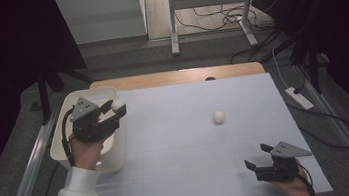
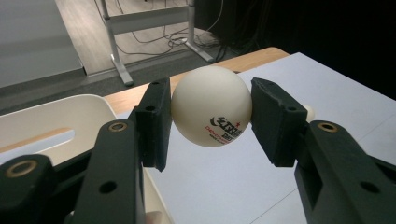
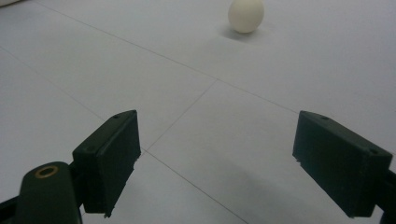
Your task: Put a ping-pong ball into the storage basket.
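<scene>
My left gripper (image 1: 117,106) is shut on a white table-tennis ball (image 2: 211,105) with red and black print, held over the right rim of a white bin (image 1: 66,111). In the high view that held ball (image 1: 117,104) shows at the jaw tips. A second white ball (image 1: 218,117) lies loose on the white table top, right of the middle; the same loose ball (image 3: 246,15) sits far ahead in the right gripper view. My right gripper (image 1: 257,156) rests low near the table's front right, open, with nothing between its jaws (image 3: 215,163).
The white table top (image 1: 188,146) has a wooden strip (image 1: 180,76) along its far edge. Beyond it stand a white metal frame (image 1: 211,3) and loose cables (image 1: 223,19) on the floor. Metal rails run along both sides of the table.
</scene>
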A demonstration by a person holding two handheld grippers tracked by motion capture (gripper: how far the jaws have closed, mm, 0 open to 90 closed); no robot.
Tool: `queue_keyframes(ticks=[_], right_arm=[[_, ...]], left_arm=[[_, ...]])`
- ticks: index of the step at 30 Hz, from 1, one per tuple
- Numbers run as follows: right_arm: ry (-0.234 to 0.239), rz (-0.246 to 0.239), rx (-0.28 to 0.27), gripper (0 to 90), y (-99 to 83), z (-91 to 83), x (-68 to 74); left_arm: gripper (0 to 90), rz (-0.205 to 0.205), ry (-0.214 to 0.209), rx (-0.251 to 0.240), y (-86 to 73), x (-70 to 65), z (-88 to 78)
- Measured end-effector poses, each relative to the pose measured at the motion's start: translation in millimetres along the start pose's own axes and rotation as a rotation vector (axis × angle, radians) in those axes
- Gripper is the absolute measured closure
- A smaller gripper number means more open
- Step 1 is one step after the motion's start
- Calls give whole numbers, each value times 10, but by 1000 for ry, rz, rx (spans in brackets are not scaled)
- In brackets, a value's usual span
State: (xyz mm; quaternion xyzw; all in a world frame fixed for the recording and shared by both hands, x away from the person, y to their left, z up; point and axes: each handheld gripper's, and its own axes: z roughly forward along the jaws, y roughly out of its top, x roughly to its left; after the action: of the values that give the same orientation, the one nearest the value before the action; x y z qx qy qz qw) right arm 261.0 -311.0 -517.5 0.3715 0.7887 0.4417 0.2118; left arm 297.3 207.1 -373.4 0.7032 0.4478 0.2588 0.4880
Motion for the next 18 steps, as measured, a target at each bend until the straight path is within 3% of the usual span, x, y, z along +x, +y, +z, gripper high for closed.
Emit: queue_keyframes(ticks=[18], right_arm=[[-3, 0, 1, 150, -1, 5, 2]], left_arm=[[506, -26, 51, 5, -67, 144, -71]])
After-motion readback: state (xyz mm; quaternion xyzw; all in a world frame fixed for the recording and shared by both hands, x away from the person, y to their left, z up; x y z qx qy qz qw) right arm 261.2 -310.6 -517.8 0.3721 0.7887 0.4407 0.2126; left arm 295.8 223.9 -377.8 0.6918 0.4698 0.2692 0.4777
